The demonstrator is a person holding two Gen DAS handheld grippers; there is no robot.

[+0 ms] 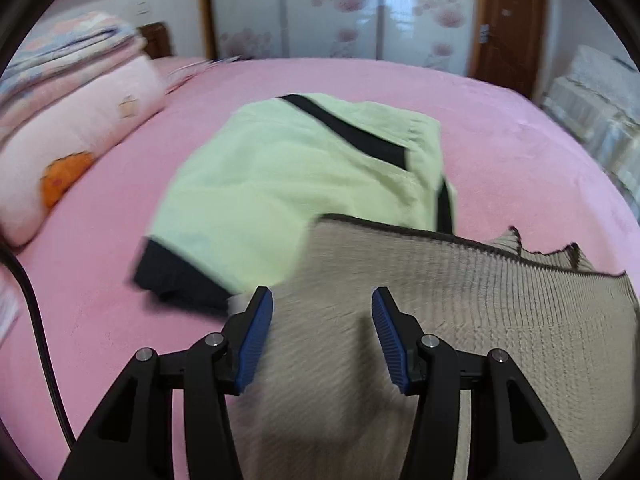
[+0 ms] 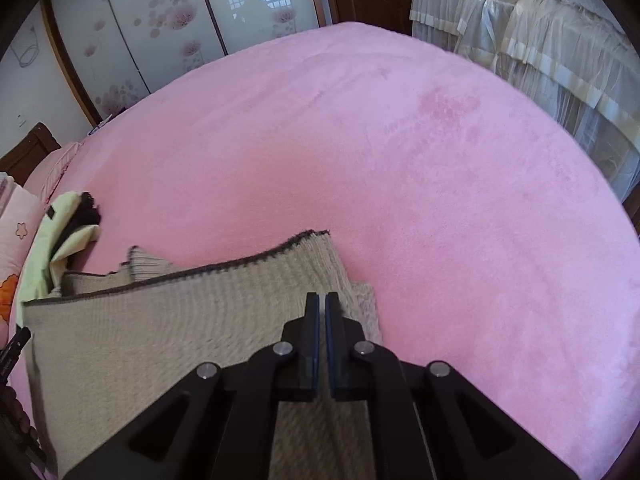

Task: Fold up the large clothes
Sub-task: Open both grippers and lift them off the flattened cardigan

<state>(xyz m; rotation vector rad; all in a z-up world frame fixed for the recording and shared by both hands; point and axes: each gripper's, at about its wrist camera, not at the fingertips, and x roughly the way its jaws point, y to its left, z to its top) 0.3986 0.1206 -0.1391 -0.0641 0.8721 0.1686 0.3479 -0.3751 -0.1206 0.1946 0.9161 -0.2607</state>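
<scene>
Your big pink fuzzy bed (image 2: 400, 152) has lots of bare room from 12 to 3 o'clock. The ribbed tan sweater (image 2: 160, 320) lies at 7 o'clock, dark trim along its edge. Behind it sits a folded green garment (image 1: 280, 184). Your left gripper (image 1: 322, 320) is spread wide over the sweater. Your right gripper (image 2: 322, 312) is pressed closed; I cannot tell if it pinches cloth.

The left claw (image 1: 322, 304) stands with its two blue-padded fingers (image 1: 256, 340) spread wide apart, nothing pinched between them. The right claw (image 2: 322, 300) has its fingers pressed together, with only a thin slit between the pads; whether any cloth is caught there is hard to tell.
</scene>
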